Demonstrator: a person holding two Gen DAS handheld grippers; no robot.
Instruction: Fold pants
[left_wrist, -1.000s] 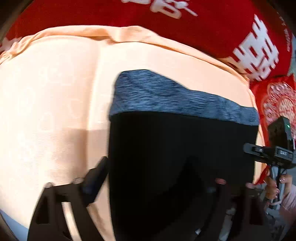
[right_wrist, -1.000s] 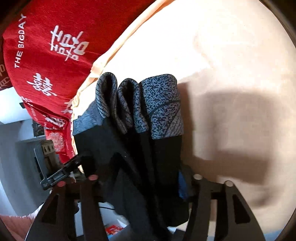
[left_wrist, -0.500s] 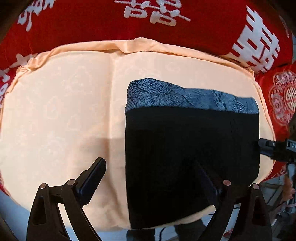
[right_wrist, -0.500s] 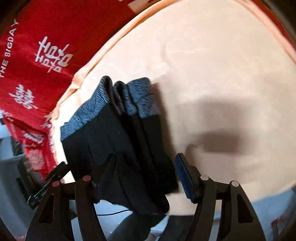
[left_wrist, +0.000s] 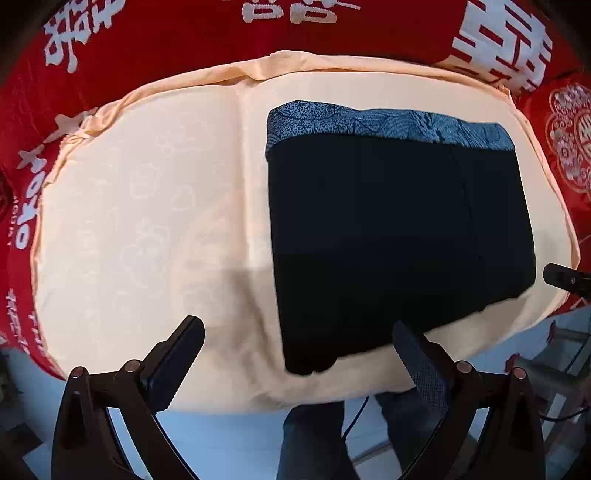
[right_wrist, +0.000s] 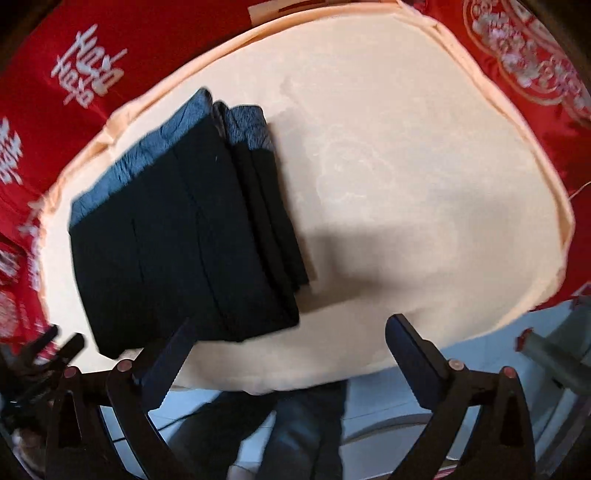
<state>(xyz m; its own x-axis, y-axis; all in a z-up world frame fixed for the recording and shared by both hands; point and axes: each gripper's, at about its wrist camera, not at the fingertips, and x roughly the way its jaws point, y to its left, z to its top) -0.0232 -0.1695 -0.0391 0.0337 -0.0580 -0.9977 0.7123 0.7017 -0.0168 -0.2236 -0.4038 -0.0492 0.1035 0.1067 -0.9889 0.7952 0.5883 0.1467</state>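
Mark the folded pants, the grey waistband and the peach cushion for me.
Pants (left_wrist: 399, 236): left wrist view, middle of the black top layer.
Waistband (left_wrist: 388, 123): left wrist view, middle of the speckled grey band at the pants' far edge.
Cushion (right_wrist: 406, 166): right wrist view, bare peach surface right of the pants.

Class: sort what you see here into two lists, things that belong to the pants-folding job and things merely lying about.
Belongs to the job:
pants, folded
left gripper, opening, nothing between its jaws
right gripper, opening, nothing between its jaws
peach cushion under the pants

Lying about:
red cloth
person's legs
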